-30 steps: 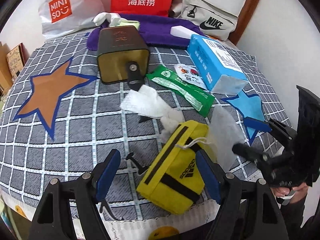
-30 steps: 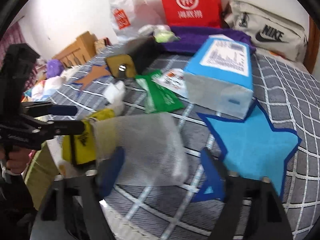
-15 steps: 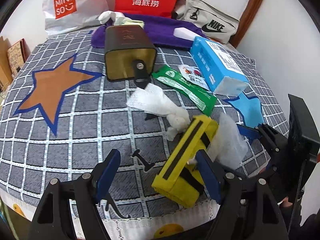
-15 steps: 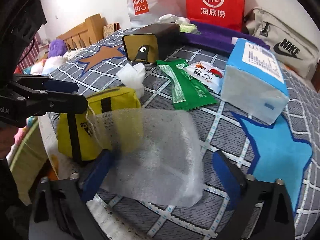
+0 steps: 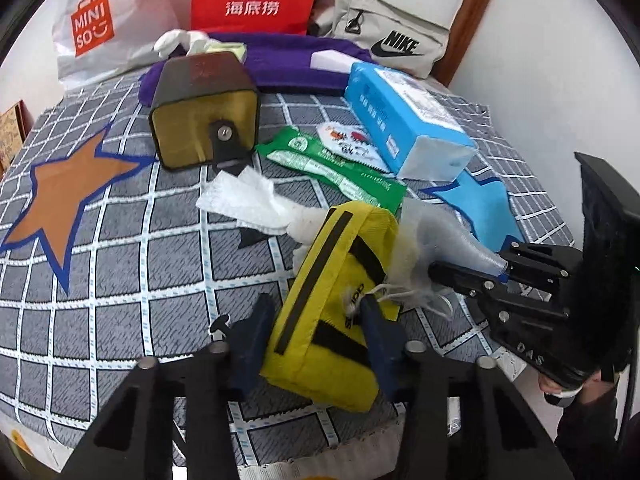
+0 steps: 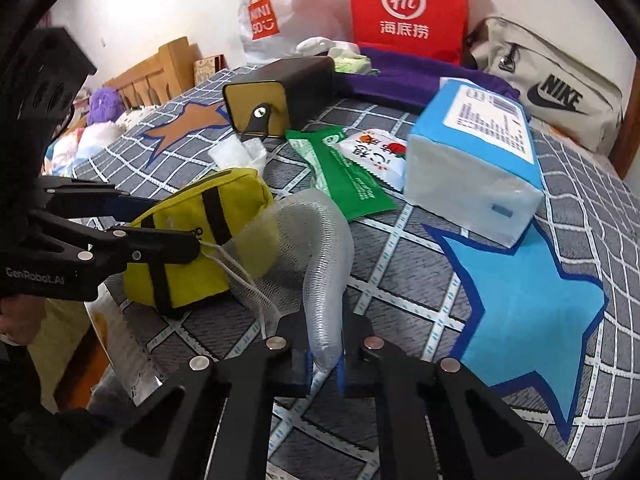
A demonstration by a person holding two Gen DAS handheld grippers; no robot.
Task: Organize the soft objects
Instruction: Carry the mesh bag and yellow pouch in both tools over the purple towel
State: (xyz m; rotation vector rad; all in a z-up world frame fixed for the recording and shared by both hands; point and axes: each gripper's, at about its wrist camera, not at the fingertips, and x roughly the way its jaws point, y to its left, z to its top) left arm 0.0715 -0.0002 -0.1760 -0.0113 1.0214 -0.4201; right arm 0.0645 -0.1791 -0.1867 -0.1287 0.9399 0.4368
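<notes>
Yellow pouch [image 5: 332, 300] sits at the near edge of the bed [image 5: 120, 240], mesh bag [image 6: 316, 248] draped over its right end.

Pouch: soft padded fabric, light, should squash rather than slip, so grip across the body. The left gripper [image 5: 316, 332] straddles it, jaws closing, pads at both sides.

Mesh bag: flimsy, near weightless, stretchy; any bunched corner works, and I'd avoid the loose drawstring [image 6: 240, 276]. The right gripper [image 6: 324, 364] has its jaws pressed together, pinching the bag's twisted tail.

Left wrist view shows both pads against the pouch. Right wrist view shows the pinch on the mesh up close, plus the wooden headboard [image 6: 156, 76] beyond the far left corner.
</notes>
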